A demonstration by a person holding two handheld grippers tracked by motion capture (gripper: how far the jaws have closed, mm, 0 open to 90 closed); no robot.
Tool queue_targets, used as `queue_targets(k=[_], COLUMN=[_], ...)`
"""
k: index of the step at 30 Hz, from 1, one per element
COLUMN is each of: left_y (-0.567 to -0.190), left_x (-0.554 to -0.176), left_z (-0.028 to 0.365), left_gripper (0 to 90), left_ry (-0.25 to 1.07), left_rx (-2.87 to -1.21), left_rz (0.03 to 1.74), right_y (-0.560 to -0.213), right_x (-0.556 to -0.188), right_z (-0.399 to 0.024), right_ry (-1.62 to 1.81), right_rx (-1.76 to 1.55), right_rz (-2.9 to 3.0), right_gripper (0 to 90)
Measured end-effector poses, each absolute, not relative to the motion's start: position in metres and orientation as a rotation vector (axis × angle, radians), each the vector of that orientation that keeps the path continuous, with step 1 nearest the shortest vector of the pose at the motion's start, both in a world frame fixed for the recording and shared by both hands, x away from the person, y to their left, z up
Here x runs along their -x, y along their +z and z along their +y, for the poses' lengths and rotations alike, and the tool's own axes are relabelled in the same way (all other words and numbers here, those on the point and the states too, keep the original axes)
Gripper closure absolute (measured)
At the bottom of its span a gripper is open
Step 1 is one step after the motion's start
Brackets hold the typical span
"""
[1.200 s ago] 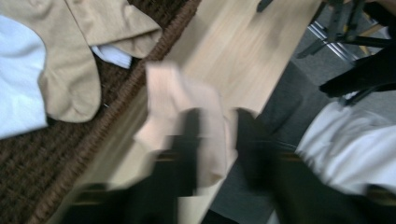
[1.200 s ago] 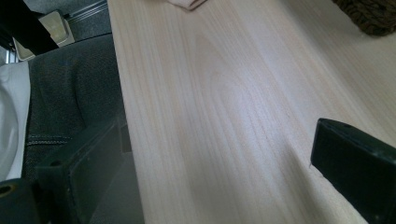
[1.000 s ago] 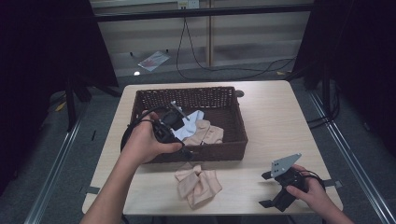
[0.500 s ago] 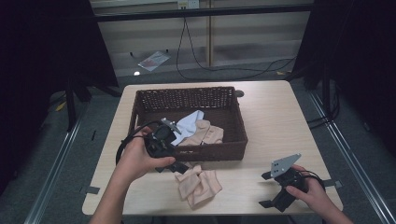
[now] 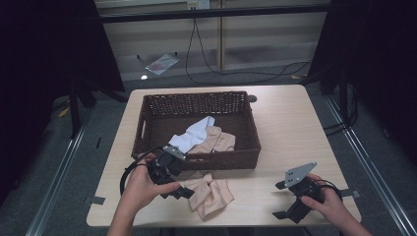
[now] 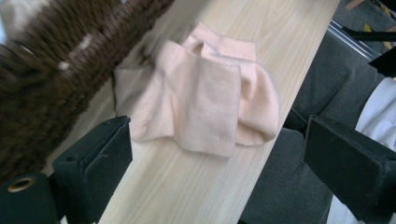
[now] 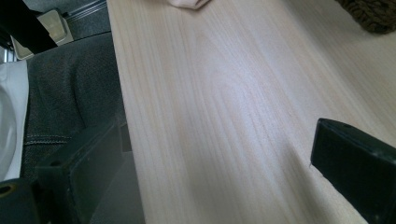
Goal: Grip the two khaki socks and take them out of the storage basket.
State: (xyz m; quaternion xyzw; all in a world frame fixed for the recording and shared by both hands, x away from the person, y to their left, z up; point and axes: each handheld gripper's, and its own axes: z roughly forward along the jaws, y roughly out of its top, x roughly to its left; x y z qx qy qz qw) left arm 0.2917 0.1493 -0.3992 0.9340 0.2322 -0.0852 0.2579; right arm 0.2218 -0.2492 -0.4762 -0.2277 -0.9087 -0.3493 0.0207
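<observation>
Left gripper (image 5: 183, 189) hovers fingers wide beside the crumpled peach cloth (image 5: 210, 193) on the pale wooden desk (image 5: 295, 128), just before the brown wicker basket (image 5: 246, 156). Right gripper (image 5: 280, 200) rests apart, fingers wide.

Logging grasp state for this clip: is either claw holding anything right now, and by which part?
Nothing is held. The left claw stands open over the peach sock on the table; the right claw is open above bare wood.

- No writing, label, brand or number can be read anywhere.
- The paper (image 5: 161, 63) on the floor beyond the basket (image 5: 196, 103) has red marks (too small and blurred to read).
- The grey plate (image 5: 300, 173), right of the basket, bears holes, no lettering.
</observation>
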Motion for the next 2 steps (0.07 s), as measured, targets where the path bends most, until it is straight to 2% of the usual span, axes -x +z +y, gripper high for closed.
queue_targets(k=[2], left_y=[-0.3998], left_x=[-0.2913], left_z=[0.1491], left_gripper=[8.0], left_ry=[-0.226], left_rx=[-2.532], left_rz=[0.628], right_y=[-0.4760], right_x=[-0.2217], right_z=[-0.2491], right_ry=[-1.086], right_rx=[0.707], right_rz=[-2.817], right_gripper=[1.9])
